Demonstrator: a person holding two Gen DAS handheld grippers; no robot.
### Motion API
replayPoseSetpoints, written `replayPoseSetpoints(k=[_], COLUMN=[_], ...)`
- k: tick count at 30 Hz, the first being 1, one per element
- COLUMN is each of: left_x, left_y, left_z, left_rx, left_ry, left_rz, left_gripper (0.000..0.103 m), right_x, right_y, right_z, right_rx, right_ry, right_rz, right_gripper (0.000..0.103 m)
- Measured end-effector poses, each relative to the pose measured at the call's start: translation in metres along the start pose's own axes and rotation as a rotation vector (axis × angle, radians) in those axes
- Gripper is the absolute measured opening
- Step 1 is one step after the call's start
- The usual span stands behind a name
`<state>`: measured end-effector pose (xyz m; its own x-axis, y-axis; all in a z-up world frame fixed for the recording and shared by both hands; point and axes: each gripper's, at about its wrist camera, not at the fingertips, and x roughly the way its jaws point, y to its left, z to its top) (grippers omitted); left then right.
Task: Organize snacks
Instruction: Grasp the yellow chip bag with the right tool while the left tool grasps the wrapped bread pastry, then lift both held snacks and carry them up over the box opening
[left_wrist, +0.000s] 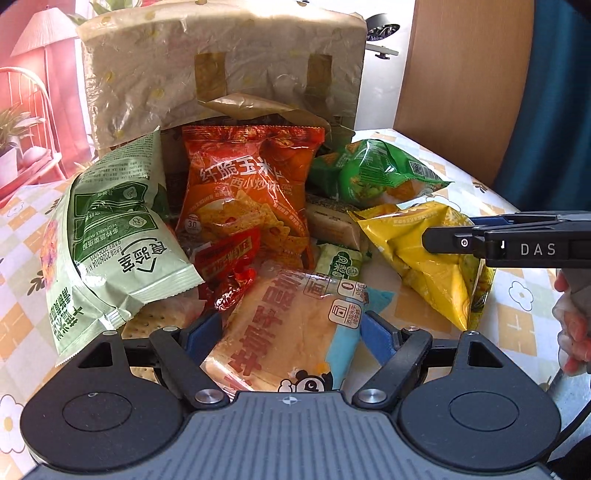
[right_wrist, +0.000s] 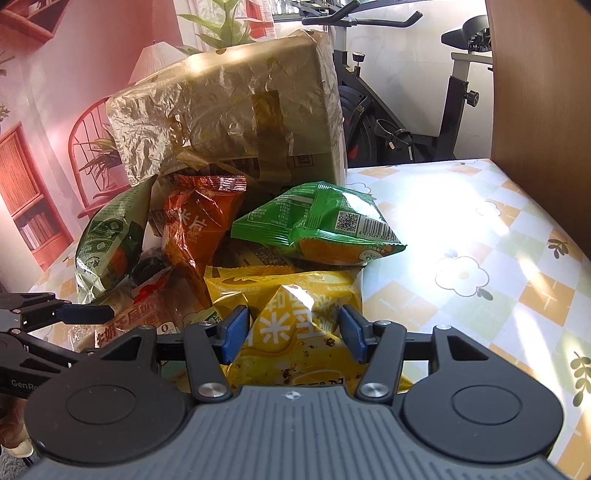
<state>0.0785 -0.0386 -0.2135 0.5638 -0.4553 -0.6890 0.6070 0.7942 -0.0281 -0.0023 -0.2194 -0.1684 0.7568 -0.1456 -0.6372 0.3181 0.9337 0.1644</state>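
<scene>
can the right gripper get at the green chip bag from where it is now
Probably not directly: the right gripper sits astride the yellow bag, and the green chip bag lies just beyond it.

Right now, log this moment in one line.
left tongs: astride bread pack | right tongs: astride yellow bag | box behind

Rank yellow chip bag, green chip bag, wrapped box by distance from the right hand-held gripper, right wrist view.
From the right hand-held gripper:
1. Yellow chip bag, between its fingers, lowest in the view.
2. Green chip bag, just behind the yellow one, slightly right, lying on the pile.
3. Wrapped box, at the back, standing behind all the snacks.
</scene>
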Motion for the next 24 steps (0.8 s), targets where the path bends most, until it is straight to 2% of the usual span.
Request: replayPoseSetpoints(k=[3,6,8,13,16,21,24], left_x=[0.002,0.002,0.005,0.019,0.023,0.018,0.013], left_y=[0.0,-0.001,-0.006,-0.028,-0.029,-0.016,-0.02], left_z=[-0.001,-0.006,-0.005,-0.012,-0.013,-0.008,-0.01], left_rx=[-0.031,-0.042,-0.035,0.075,0.061,-0.047,-0.056], left_ry=[0.003,0.0,0.005,0.019,0.018,0.042,0.047], left_rz=[0.016,0.045,0.074,0.175,0.201,0.188,0.169], left_gripper=[0.088,0.09,0.09,0.09,0.088,0.079,0.077], right_x=[-0.001,0.0,-0.001,0.004,0.011,0.026,0.033], right_y=[0.003,0.007,0.007,-0.001,-0.006,-0.006,-0.006], right_z=[0.001,0.001,0.001,0.002,0.006,0.015,0.016], right_rx=[-0.01,-0.022,-0.029,-0.008,0.02,0.045,0.064], right_ry=[0.001,0.006,0.0,0.018,0.041,0.082,0.098], right_rz=[-0.004,-0.004,-0.016,-0.028,-0.018,0.001,-0.007], right_gripper=[0.06,0.077,0.081,0.092,0.095,0.097,0.098])
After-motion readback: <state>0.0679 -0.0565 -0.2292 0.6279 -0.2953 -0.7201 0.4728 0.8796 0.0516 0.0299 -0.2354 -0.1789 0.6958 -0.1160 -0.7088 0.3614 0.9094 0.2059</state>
